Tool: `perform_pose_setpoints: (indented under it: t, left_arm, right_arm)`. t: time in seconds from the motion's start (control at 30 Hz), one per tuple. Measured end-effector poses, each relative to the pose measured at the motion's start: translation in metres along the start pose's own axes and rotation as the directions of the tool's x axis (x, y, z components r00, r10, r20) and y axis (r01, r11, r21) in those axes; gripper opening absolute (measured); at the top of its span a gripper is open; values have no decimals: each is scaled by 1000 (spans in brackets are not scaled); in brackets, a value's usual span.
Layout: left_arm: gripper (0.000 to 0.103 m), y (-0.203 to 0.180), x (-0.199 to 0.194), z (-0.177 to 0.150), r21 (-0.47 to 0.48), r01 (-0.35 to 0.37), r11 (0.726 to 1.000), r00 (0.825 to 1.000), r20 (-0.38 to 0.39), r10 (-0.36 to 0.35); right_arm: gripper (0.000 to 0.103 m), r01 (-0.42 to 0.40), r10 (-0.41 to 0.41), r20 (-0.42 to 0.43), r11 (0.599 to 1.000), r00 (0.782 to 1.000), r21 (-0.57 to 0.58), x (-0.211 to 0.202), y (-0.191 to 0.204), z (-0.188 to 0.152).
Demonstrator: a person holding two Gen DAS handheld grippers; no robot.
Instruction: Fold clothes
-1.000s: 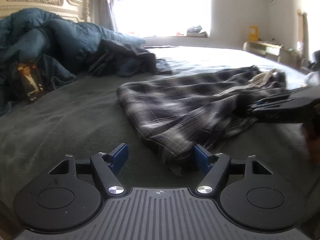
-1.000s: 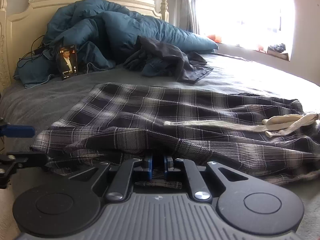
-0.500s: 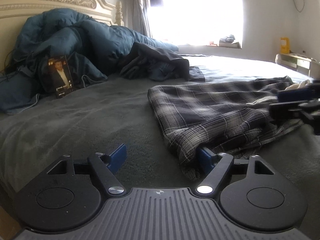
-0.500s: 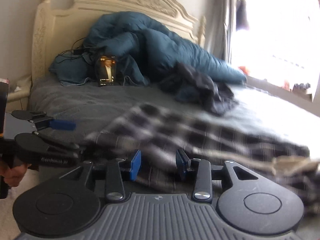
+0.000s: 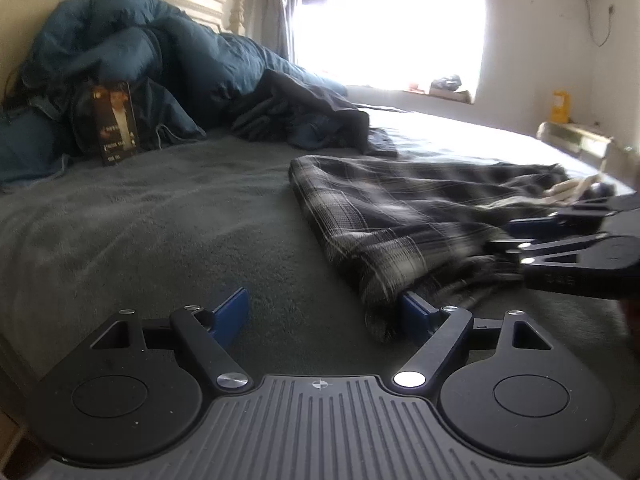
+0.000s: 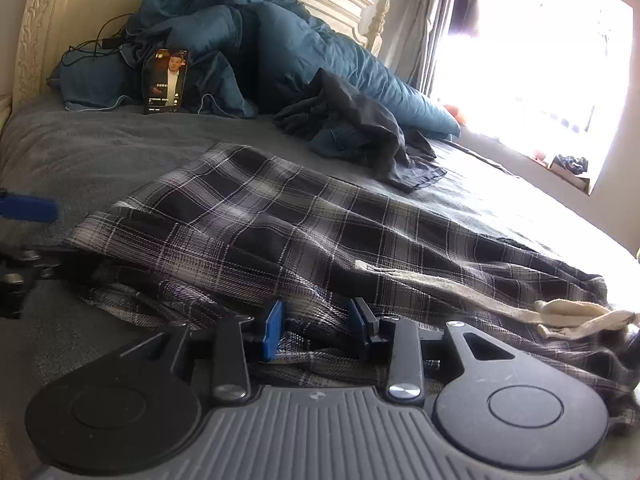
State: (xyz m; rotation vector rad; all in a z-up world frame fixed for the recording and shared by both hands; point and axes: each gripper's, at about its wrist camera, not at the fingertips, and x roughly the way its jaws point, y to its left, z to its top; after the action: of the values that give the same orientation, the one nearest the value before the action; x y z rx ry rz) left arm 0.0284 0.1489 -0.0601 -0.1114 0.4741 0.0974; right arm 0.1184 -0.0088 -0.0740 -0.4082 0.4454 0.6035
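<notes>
The plaid trousers (image 6: pixel 304 232) lie spread across the grey bed (image 5: pixel 132 240), running from near left to far right, with a pale drawstring (image 6: pixel 576 314) trailing over them toward the right end. In the left wrist view the left tool (image 5: pixel 324 312) has its jaws wide, and they have just been opening; only bare bed cover lies between them, while the near corner of the trousers (image 5: pixel 400 240) drapes against the outer side of its right finger. In the right wrist view the right tool (image 6: pixel 316 326) stands partly open after its jaws opened from a tight close; a rumpled edge of plaid cloth lies between the blue pads, but the pads do not press on it. The right tool (image 5: pixel 568 248) also shows at the right edge of the left view, resting at the near edge of the trousers, and a blue finger of the left tool (image 6: pixel 28 208) shows at the left edge of the right view, just beside the cloth's left end. Farther back, a heap of dark clothes (image 6: pixel 360 136) sits near the middle of the bed, apart from the trousers. A blue duvet (image 6: pixel 256 36) is bunched against the cream headboard (image 6: pixel 44 12), and a lit phone (image 6: pixel 166 76) leans upright against it. A bright window (image 5: pixel 388 20) fills the far right.
</notes>
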Motion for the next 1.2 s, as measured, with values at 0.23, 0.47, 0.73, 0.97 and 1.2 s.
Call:
perform_pose_setpoints:
  t: [0.23,0.47,0.73,0.97,1.2]
  left_arm:
    - [81,31,-15,5,-251,143,957,990,48,-135]
    - [81,19,17,1,-252,76,965,997,-11,-81]
    - [80,8,9,-8,-190,36,981,999,3,-36]
    - [68,6,3,-4,-189,73,979,997,29,-69]
    - [42,11,11,-2,-277,146,950,989,28,-144]
  right_arm:
    - [39,13,-13,8,1000,1000,2,1,2,-2]
    - [39,18,-18,0,1000,1000,16,-7,-1,-2]
    - [40,-177,171,63,978,983,108,-43,-21,25]
    - [40,-359,362,46,883,931,302,-1,-28,72]
    - [63,-378,457,-135,841,879,387,100,-16,150]
